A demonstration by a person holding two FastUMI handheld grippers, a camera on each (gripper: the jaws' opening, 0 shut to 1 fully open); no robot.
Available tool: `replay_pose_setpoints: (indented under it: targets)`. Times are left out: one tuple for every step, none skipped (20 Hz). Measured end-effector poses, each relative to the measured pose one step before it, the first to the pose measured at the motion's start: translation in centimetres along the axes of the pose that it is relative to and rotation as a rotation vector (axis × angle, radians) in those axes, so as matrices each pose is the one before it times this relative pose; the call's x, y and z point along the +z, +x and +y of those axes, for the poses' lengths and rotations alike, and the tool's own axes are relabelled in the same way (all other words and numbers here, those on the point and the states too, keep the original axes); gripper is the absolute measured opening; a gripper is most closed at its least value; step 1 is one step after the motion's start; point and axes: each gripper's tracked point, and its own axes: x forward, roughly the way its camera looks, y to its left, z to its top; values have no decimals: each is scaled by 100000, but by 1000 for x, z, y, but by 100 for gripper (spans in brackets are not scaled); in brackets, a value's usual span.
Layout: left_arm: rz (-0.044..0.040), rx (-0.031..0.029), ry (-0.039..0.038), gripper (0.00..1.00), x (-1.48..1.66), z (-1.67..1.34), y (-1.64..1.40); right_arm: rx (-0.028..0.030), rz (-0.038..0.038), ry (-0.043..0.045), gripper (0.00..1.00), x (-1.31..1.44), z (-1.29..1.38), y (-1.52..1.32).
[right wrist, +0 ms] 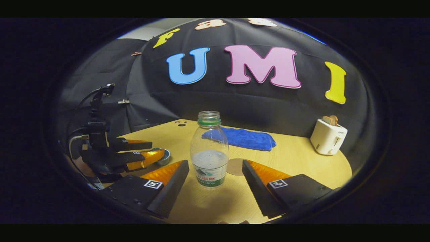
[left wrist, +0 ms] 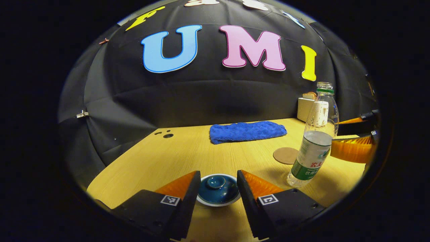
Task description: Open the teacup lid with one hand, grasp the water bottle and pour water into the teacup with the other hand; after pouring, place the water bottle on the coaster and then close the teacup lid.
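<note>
Water bottle stands upright on the wooden table, long axis vertical, uncapped mouth pointing up, partly filled. Taken as landmark.

Right gripper: jaws apart, one finger either side of the bottle's base, neither touching it. In the left gripper view the same gripper sits just to the right of the bottle, fingers level, tips close to it.

Coaster: flat on the table just behind the bottle, partly hidden by it.

Blue cloth: folded, behind the bottle, near the wall.

Toaster: well to the bottle's right, at the table's back edge.

Teacup: left of the bottle, lid on, knob pointing up. Left gripper: jaws apart, flanking the cup; contact not discernible.
</note>
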Motion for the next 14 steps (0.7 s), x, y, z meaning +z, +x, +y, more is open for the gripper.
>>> replay_pose_setpoints:
  targets:
    - [-196, -363, -928, 69, -57, 9, 134, -258, -68, 697, 99, -158, 31, 94]
    - [-417, -353, -634, 69, 39, -91, 141, -16, -38, 535, 99, -106, 47, 203]
    - [-464, 452, -362, 65, -7, 163, 274, 73, -22, 558, 99, -155, 46, 111]
    - [-434, 699, -643, 63, 57, 166, 112, 172, -29, 459, 98, 36, 113, 175]
    - [432, 221, -1159, 48, -358, 74, 95, 121, -178, 52, 98, -26, 80, 154]
    - [-332, -10, -426, 48, -119, -94, 68, -116, -423, -65, 98, 121, 8, 109]
    - [-603, 230, 608, 46, 88, -19, 22, -145, -614, 114, 98, 97, -38, 107]
    - [-251, 175, 804, 45, -45, -12, -101, 155, -485, 182, 98, 175, 49, 133]
    - [317, -11, 252, 40, -124, -125, 59, 60, -263, 59, 98, -70, 105, 150]
    - [-363, 231, 514, 38, -79, 14, -179, -31, -87, 124, 98, -28, 103, 148]
    - [-250, 64, 681, 36, 98, 28, -7, -191, -162, 2, 98, -77, 76, 59]
    - [-178, -86, 214, 36, -81, -9, 108, -541, -204, -49, 98, -55, -18, 128]
    - [-464, -135, -312, 31, 100, 31, 50, -417, -243, 107, 98, -43, -79, 108]
    - [-140, -288, -327, 35, 53, -17, 45, -162, -422, -131, 98, 36, -39, 214]
